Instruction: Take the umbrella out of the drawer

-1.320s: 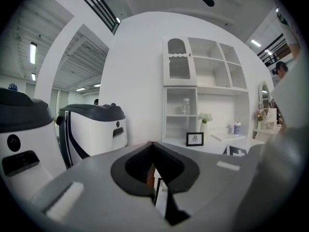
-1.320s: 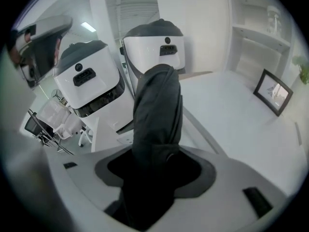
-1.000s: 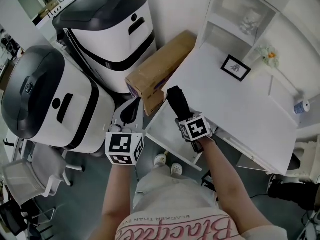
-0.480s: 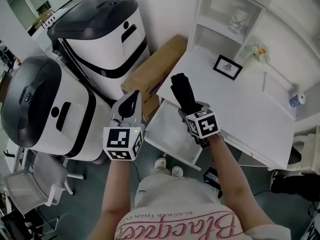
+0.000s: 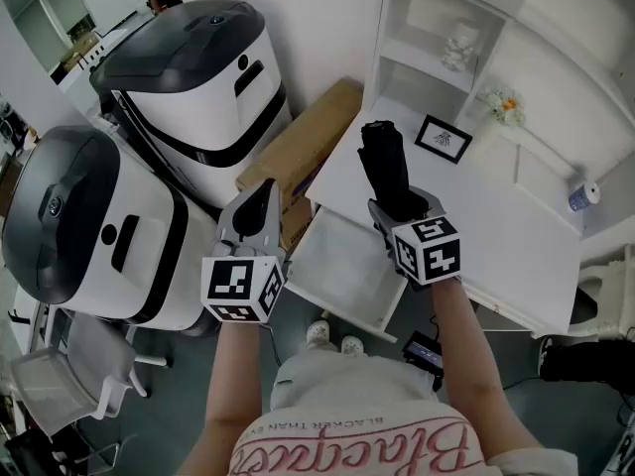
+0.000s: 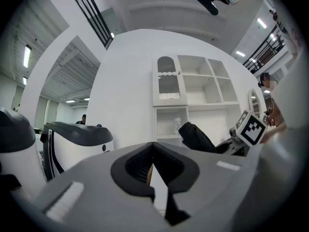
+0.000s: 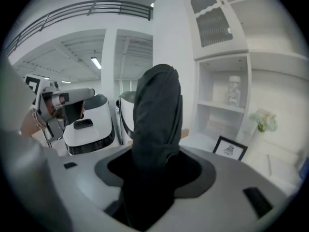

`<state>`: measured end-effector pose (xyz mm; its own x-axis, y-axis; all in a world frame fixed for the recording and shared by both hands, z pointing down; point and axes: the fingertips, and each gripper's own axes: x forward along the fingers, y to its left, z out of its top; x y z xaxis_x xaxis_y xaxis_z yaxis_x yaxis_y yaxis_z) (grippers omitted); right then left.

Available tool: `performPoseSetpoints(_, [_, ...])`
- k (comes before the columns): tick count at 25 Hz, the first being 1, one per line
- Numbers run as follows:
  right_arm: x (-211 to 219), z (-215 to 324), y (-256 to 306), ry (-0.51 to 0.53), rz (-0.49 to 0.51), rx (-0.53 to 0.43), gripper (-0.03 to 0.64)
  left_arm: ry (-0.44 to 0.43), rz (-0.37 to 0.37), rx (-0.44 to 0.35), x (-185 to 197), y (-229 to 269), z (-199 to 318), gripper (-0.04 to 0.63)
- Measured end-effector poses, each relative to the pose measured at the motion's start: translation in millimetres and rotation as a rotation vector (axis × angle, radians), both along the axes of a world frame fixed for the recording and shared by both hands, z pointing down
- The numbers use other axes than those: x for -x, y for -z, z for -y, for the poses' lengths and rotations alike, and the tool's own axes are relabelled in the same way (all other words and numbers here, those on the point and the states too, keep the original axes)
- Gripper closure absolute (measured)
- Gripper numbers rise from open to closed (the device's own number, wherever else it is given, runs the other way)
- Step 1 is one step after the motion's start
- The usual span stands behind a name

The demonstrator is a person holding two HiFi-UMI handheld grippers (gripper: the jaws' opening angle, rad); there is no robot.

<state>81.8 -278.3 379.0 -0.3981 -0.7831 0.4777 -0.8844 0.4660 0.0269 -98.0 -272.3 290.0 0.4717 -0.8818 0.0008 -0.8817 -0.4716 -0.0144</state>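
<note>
Head view looks down on two big white machines with dark lids, one at the back [image 5: 193,62] and one nearer [image 5: 89,226], the nearer one cut off by the left edge. To their right is a white desk [image 5: 496,236] with shelves [image 5: 437,28] along its far edge. A long cardboard box [image 5: 298,147] leans between the back machine and the desk's left edge, its lower end hidden behind the left gripper. The drawer [image 5: 337,266] hangs open at the desk's front left corner, showing a bare white bottom; its right end is covered by the right gripper and forearm.

The umbrella [image 5: 385,167] is out of the drawer, held in the air over the desk's left edge and slanting up and away from the person. It is short, folded and black, wrapped in creased, matte fabric with a blunt, rounded far end. Its near end disappears between the jaws, so the handle cannot be made out. A small framed picture [image 5: 443,139] stands near the desk's far edge, just right of the umbrella's tip.

Right gripper [image 5: 402,209] has its jaws set fairly wide and clamped on the umbrella's lower part; the right gripper view shows the dark bundle filling the space between them. Left gripper [image 5: 260,198] hovers left of the drawer, over the box's lower end, with its jaws together and holding nothing.
</note>
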Motion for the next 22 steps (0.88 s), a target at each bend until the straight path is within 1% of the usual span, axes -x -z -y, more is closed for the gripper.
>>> performPoseSetpoints(5, [-15.3, -5.8, 36.3, -0.048, 0.007, -0.116, 0.37, 0.021, -0.007, -0.035, 4.3, 12.1, 1.9, 0.586])
performPoseSetpoints(9, [-28.1, -12.8, 64.5, -0.083, 0.049, -0.187, 0.37, 0.033, -0.018, -0.062, 8.2, 22.9, 3.3, 0.586])
performPoseSetpoints(11, [-35.3, -16.5, 78.3, -0.101, 0.065, -0.226, 0.37, 0.035, -0.005, -0.09, 8.7, 30.0, 3.9, 0.586])
performPoseSetpoints(14, [-47.2, -22.8, 97.1, -0.123, 0.081, -0.288, 0.37, 0.034, 0.036, -0.148, 6.0, 41.5, 3.0, 0.586])
performPoseSetpoints(18, [-65.2, -34.1, 119.8, -0.151, 0.08, -0.376, 0.37, 0.025, 0.041, -0.204, -0.1, 56.0, 0.1, 0.586])
performPoseSetpoints(22, [-80.8, -45.2, 138.8, -0.198, 0.057, -0.441, 0.37, 0.007, 0.036, -0.232, -5.6, 66.3, -1.5, 0.586])
